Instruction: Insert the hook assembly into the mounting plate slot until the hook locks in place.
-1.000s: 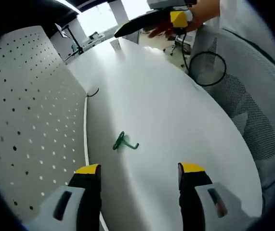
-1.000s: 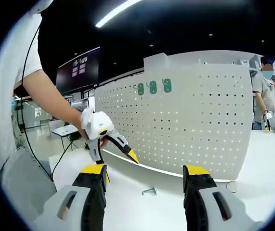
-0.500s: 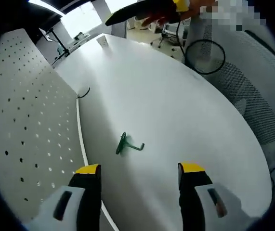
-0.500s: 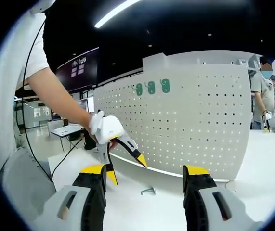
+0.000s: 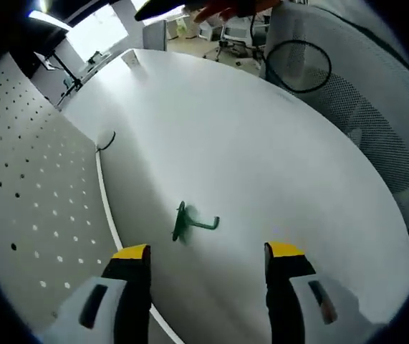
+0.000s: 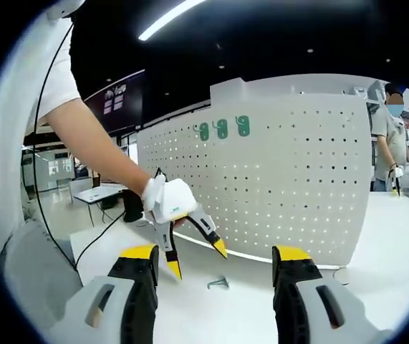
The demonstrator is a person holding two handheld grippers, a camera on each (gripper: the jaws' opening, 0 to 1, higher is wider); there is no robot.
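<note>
Overhead, the left gripper, jaws spread, tilts down above a small green metal hook lying on the white desk beside a white perforated pegboard; the right gripper is spread too.

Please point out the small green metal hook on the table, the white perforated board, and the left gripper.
Small green metal hook (image 5: 190,223), left gripper view: its straight shank.
White perforated board (image 6: 297,193), right gripper view: its front face.
Left gripper (image 6: 195,259), right gripper view: between its yellow tips.

white table bearing green hook, pegboard.
</note>
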